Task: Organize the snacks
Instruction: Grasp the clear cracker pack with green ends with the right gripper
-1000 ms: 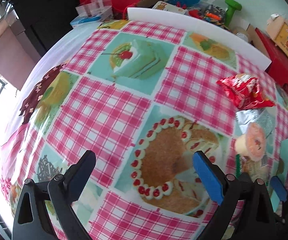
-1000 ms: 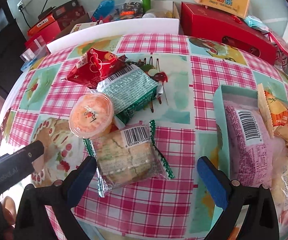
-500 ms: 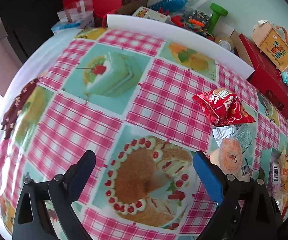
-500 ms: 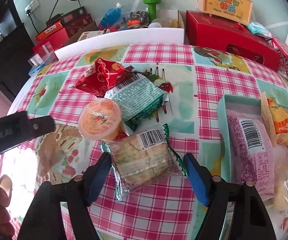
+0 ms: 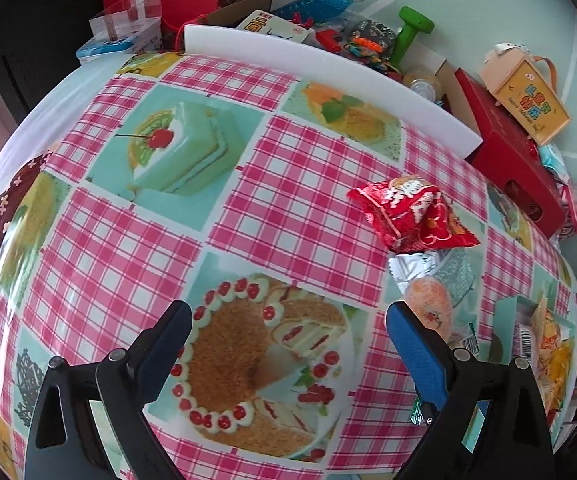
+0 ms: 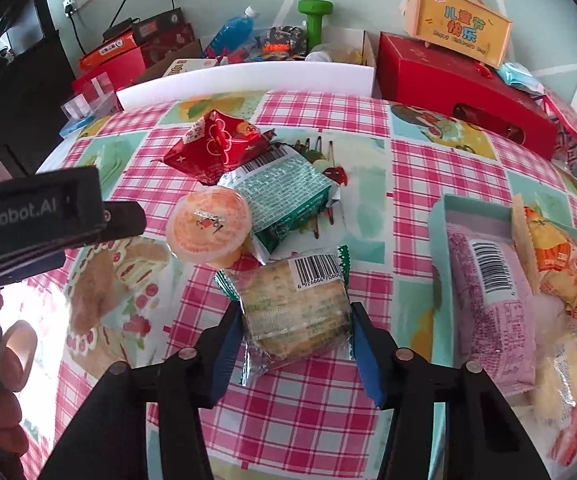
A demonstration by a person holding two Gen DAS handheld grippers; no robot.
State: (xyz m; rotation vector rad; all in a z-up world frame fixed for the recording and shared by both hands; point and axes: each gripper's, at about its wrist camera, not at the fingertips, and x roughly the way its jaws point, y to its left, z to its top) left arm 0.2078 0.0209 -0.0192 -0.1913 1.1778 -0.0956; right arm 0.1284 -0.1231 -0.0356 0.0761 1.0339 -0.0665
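Note:
My right gripper (image 6: 294, 332) is shut on a clear-wrapped cracker pack (image 6: 292, 308), one blue pad against each side. Behind it lie an orange jelly cup (image 6: 207, 222), a green-white packet (image 6: 284, 196) and a red snack bag (image 6: 214, 148). A teal box (image 6: 440, 232) at the right holds a pink pack (image 6: 488, 308) and several other snacks. My left gripper (image 5: 288, 340) is open and empty above the cake-print tablecloth; the red bag (image 5: 408, 210) and jelly cup (image 5: 428, 306) show at its right. The left gripper's body (image 6: 40, 216) shows at the left of the right wrist view.
A white foam board (image 6: 248, 80) stands along the table's far edge. Behind it are red boxes (image 6: 460, 80), a yellow gift box (image 6: 460, 26), a green dumbbell (image 6: 314, 16) and a blue bottle (image 6: 230, 34). The table's edge curves away at the left (image 5: 48, 96).
My right gripper has moved forward and closed from wide open onto the cracker pack. My left gripper has drawn back and turned right, still open.

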